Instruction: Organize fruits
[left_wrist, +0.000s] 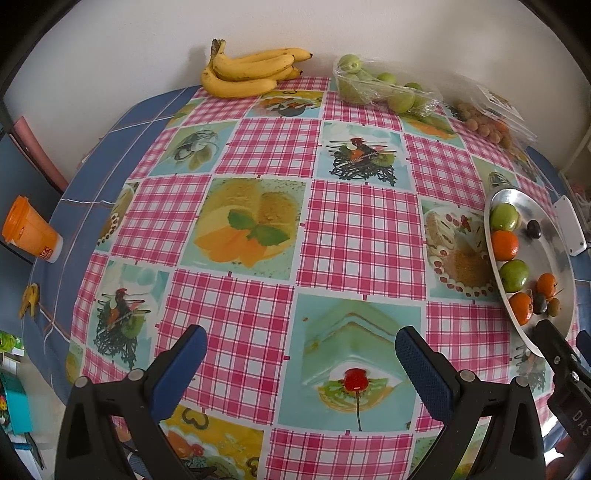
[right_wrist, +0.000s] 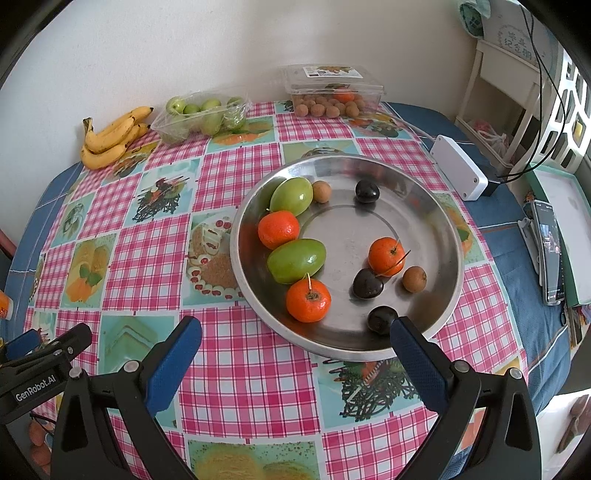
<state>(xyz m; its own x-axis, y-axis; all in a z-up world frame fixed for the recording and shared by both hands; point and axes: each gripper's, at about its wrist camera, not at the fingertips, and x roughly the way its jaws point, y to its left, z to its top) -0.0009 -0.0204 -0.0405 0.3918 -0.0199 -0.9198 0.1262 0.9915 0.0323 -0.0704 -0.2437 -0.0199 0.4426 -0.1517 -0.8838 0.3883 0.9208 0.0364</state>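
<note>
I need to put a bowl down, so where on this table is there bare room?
The widest bare stretch is the checked cloth between the bananas and the left gripper. The steel plate is bare in its middle. It is crowded along the wall by the green-fruit tray and clear box.

1. Left gripper: jaws spread wide, nothing between them, held above the tabletop.
2. Right gripper: jaws likewise wide apart, empty, raised.
3. Both grippers side by side, near each other.
</note>
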